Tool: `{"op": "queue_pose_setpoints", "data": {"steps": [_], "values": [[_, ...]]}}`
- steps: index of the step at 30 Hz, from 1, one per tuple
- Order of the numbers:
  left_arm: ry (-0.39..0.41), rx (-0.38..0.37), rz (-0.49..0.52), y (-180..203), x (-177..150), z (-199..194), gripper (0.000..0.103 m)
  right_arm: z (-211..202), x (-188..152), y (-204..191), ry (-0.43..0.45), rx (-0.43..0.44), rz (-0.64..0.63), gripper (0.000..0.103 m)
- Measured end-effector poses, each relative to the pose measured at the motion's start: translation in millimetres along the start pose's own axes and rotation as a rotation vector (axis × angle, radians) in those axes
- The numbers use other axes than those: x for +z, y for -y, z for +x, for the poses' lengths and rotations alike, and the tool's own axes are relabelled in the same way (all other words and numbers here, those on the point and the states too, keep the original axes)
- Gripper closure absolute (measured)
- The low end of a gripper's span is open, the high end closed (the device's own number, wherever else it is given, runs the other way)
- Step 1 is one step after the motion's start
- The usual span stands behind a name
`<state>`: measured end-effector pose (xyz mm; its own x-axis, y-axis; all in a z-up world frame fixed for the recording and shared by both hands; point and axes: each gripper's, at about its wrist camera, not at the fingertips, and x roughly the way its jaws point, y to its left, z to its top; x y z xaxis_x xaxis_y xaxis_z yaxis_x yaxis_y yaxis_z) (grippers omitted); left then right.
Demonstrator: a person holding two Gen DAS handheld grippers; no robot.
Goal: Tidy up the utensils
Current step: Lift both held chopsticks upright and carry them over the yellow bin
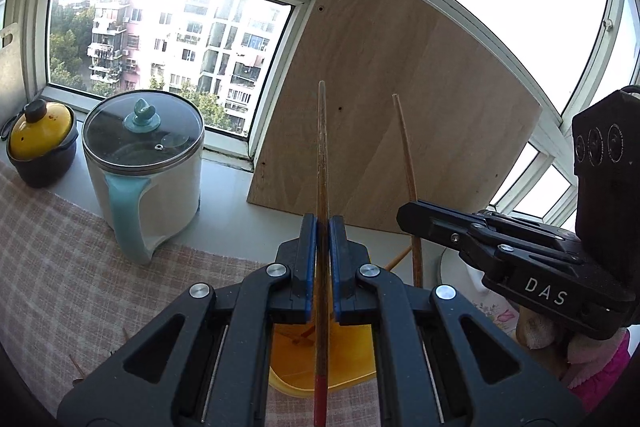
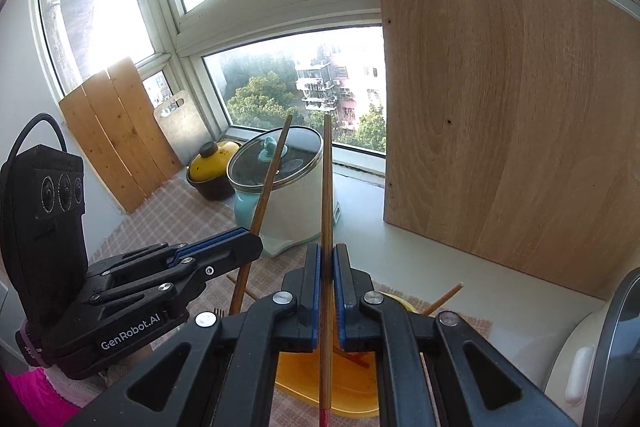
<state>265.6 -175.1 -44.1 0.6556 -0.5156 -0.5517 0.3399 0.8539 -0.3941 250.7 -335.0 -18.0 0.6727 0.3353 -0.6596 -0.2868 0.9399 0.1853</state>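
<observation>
— Any lettering to read here?
— Two marks, both white on black. The right gripper [image 1: 408, 219], seen at about four o'clock in the left wrist view, carries "DAS" on its side.
— And the other one?
— The left gripper [image 2: 256, 247], at about eight o'clock in the right wrist view, carries "GenRobot.AI" on its body. Nothing else is legible.

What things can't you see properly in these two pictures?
- Yellow container, left wrist view: the left gripper covers most of it, so its contents are unclear.
- Chopstick, right wrist view: its red lower end runs off the bottom edge.
- White appliance, right wrist view: cut off by the right edge.
</observation>
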Motion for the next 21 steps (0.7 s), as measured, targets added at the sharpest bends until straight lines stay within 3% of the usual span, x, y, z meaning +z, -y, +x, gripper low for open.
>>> {"op": "queue_pose_setpoints", "data": {"steps": [10,21], "values": [[0.015,0.029,0.011,1.1,7.9,22.6,0.099,25.5,9.0,20.6,-0.012,-0.023,0.029,0.100],[0.009,0.038,0.029,-4.0,-5.0,40.2,0.099,47.0,-3.9,32.4,-0.057,-0.042,0.040,0.100]]}}
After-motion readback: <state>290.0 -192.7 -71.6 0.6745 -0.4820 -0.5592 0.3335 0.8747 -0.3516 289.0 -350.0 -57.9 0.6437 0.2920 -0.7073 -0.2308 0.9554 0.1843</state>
